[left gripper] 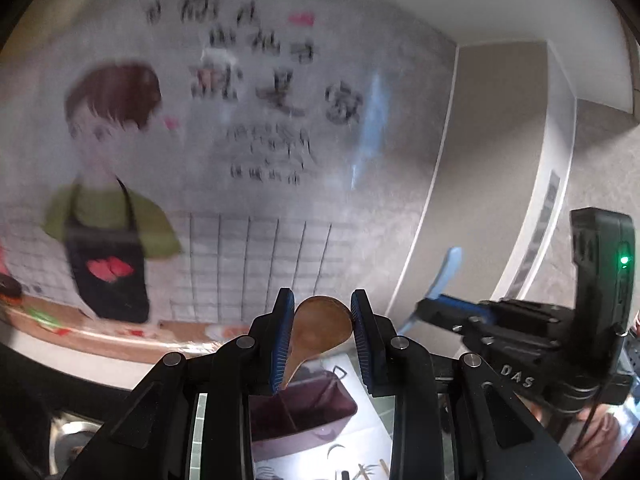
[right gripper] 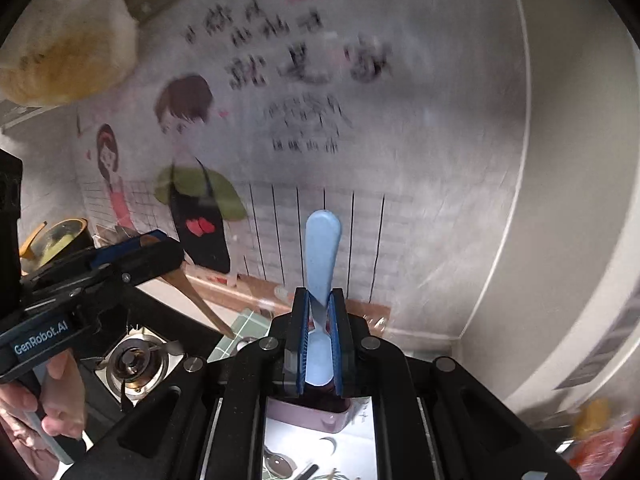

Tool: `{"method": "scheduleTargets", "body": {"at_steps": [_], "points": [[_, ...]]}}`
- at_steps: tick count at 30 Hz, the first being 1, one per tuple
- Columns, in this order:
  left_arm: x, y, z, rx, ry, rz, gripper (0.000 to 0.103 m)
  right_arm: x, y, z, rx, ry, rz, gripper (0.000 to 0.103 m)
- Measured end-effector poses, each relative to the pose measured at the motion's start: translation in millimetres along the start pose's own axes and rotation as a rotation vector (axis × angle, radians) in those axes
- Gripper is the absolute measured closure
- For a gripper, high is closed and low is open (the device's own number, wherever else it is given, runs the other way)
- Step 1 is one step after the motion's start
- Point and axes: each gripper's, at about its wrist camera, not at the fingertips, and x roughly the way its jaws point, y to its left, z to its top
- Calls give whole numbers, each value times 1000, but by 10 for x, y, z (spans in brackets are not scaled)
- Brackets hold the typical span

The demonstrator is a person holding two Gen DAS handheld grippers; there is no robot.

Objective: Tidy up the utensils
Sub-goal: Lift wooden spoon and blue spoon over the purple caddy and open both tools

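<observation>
The left gripper (left gripper: 322, 320) has its jaws closed on a wooden spoon (left gripper: 320, 330), bowl upward; the right gripper (right gripper: 319, 334) is clamped narrowly on a blue-handled utensil (right gripper: 322, 256), handle pointing up. Both are held raised, probably so each piece can be lowered end-first into the pink divided organizer tray (left gripper: 304, 412), which lies directly beneath them. The tray rests on a white printed mat (right gripper: 320, 440). Behind the tray rises a wall with a cartoon cook mural (left gripper: 108, 200); left of it sits a gas burner (right gripper: 134, 364).
</observation>
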Motion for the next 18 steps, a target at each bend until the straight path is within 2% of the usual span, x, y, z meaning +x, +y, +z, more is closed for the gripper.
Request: {"method": "scheduleTargets", "body": {"at_steps": [9,18], "points": [[776,427,-543,-95,154,3,73,978,-103,-468,59,186,12,94],[1228,692,-1163,-171,310,15,73,1677,-37,-998,69,381,44,94]]}}
